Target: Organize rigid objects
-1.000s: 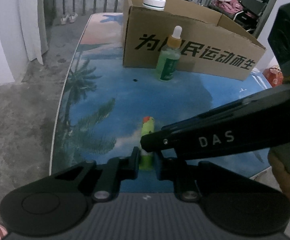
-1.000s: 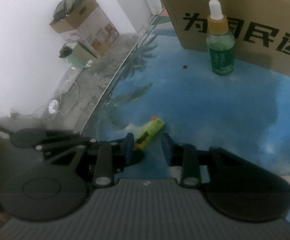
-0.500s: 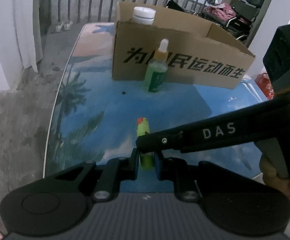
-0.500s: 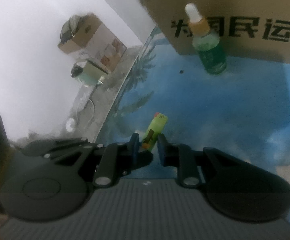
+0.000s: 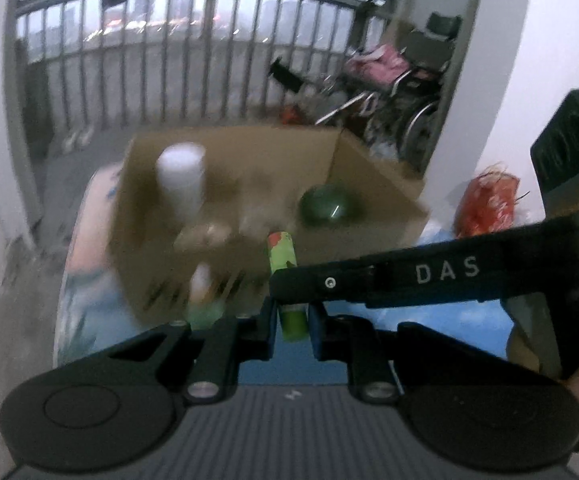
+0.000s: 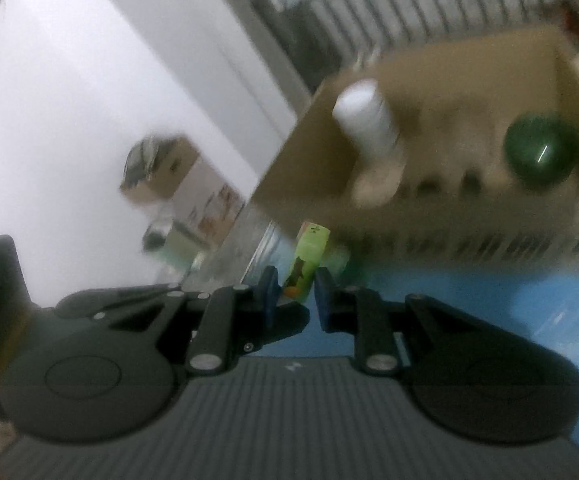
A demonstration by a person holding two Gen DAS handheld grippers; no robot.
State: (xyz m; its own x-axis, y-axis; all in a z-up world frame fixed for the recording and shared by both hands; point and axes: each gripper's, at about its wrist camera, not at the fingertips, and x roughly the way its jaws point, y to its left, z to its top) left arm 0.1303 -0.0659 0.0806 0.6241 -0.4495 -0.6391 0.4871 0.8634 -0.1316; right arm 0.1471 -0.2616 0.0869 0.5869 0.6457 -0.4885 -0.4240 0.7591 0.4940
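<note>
A small green stick-shaped object with a red tip [image 5: 285, 280] is held between the jaws of both grippers and lifted off the blue table. My left gripper [image 5: 292, 318] is shut on its lower end. My right gripper [image 6: 296, 296] is shut on the same green object [image 6: 307, 256]; its arm crosses the left wrist view [image 5: 429, 276]. The open cardboard box [image 5: 369, 184] lies just ahead and below; the frames are motion-blurred. A green dropper bottle [image 5: 203, 296] stands in front of the box.
Inside the box are a white bottle [image 5: 181, 180] and a dark green round object [image 5: 327, 206]; both also show in the right wrist view [image 6: 365, 120] [image 6: 539, 152]. A red bag [image 5: 489, 204] sits right of the box. A railing and wheelchair stand behind.
Both grippers closed on the green object and lifted it from the table, moving up and toward the box, so the box interior is visible now.
</note>
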